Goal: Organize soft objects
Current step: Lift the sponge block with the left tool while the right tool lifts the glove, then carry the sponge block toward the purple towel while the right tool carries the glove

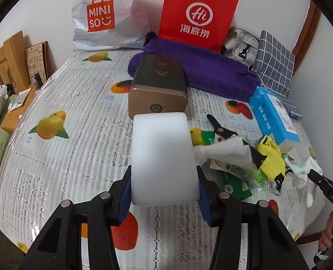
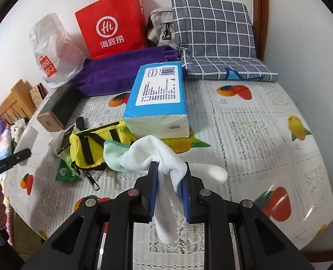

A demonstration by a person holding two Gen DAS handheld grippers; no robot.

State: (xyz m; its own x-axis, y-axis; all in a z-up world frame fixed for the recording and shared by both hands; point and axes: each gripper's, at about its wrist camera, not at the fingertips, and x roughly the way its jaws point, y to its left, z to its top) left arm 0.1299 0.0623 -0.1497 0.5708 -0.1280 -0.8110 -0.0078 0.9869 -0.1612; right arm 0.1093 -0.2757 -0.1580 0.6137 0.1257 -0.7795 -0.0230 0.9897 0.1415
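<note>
Left wrist view: left gripper (image 1: 164, 192) clamps white foam block (image 1: 164, 157) above tabletop (image 1: 54, 171), prob. lifted for sorting w/ other soft stuff; right gripper (image 2: 169, 186) pinches white sock (image 2: 157, 157) mid-length so ends droop, beside yellow pouch (image 2: 92, 146).

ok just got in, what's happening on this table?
A person is tidying soft items with two handheld grippers. The left gripper is shut on a white foam block, held above the fruit-print tablecloth in front of a brown box. The right gripper is shut on a white sock, whose mint cuff end lies beside a yellow pouch. A blue tissue pack and a purple towel lie farther back.
</note>
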